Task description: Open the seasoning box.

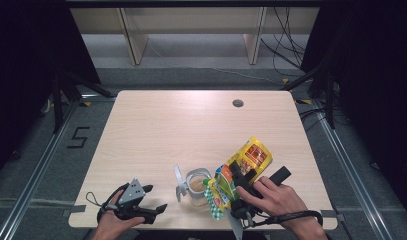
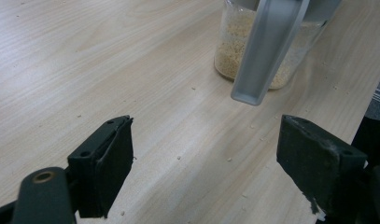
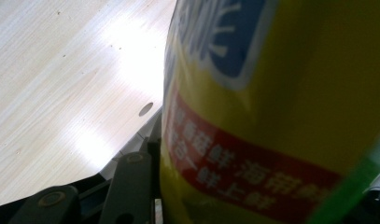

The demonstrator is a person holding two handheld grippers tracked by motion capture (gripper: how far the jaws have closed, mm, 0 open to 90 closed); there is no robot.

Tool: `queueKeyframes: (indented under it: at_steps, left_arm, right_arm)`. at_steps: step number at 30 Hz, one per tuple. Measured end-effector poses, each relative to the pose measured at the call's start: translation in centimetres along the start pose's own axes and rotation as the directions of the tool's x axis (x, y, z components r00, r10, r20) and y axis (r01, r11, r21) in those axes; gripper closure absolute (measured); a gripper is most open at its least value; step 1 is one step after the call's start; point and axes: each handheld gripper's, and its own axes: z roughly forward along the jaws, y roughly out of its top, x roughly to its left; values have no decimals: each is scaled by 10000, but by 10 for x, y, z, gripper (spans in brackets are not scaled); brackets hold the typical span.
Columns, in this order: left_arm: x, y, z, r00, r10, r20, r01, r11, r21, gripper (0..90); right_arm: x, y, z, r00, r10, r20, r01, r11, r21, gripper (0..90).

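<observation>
Your left gripper rests at the near left edge of the table, its jaws spread wide with nothing between them; in the left gripper view they frame bare wood speckled with crumbs. Just to its right stands the glass jar of pale grains, upright, with a grey scoop leaning at its rim, handle hanging down the side. Right of the jar, touching or nearly so, you hold the yellow snack packet tilted toward the far right. Your right gripper is clamped on that packet, its jaws closed against the printed wrapper, your hand behind it.
</observation>
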Motion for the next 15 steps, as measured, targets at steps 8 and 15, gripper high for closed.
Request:
queueKeyframes:
  at_steps: [8, 15]
  left_arm:
    - [-2, -1, 0, 9997, -260, 0, 260, 9996, 133, 182]
    - [-2, 0, 0, 9997, -249, -6, 249, 9997, -9, 182]
  right_arm:
    - [0, -1, 1, 10000, 0, -17, 0, 10000, -26, 601]
    - [-1, -1, 1, 9997, -210, -121, 211, 9998, 26, 601]
